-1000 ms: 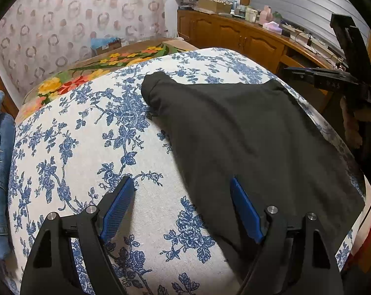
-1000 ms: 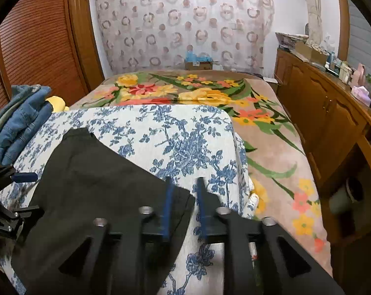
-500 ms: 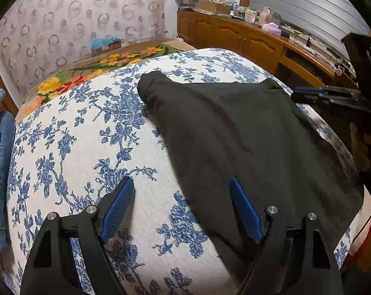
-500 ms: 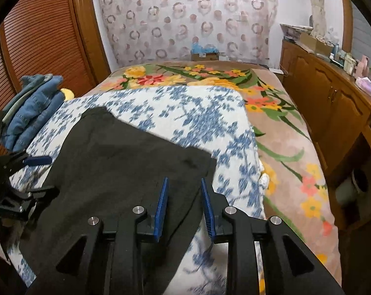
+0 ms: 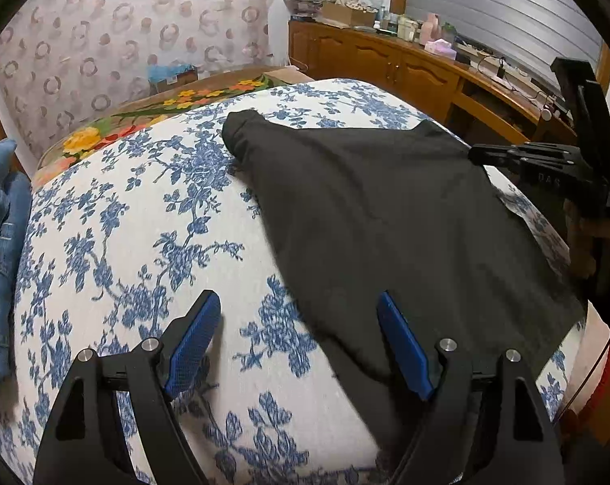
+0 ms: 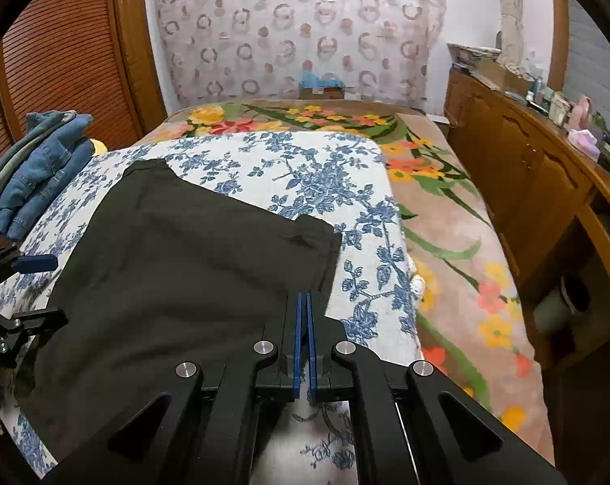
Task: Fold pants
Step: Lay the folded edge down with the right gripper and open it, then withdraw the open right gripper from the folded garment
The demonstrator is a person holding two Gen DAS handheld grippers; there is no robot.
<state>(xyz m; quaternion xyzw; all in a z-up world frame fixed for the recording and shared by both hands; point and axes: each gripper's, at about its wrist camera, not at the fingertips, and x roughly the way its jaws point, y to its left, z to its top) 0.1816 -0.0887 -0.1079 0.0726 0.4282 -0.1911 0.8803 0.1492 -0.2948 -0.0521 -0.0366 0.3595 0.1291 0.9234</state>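
Observation:
Dark pants (image 5: 389,218) lie spread flat on a blue-flowered white cloth (image 5: 143,222); they also show in the right wrist view (image 6: 175,266). My left gripper (image 5: 300,339) is open, low over the cloth, with its right finger at the pants' near edge. My right gripper (image 6: 305,307) is shut on the pants' right edge, near their far right corner. It shows from the side in the left wrist view (image 5: 482,153). The left gripper shows at the left edge of the right wrist view (image 6: 34,287).
A pile of blue jeans (image 6: 34,173) lies at the cloth's left side. A flowered bedspread (image 6: 446,210) lies beyond and to the right. A wooden cabinet (image 6: 539,178) with clutter on top runs along the right wall.
My right gripper opened a little, moved forward along the pants' right edge, and has closed on it. My left gripper stays open and has shifted slightly.

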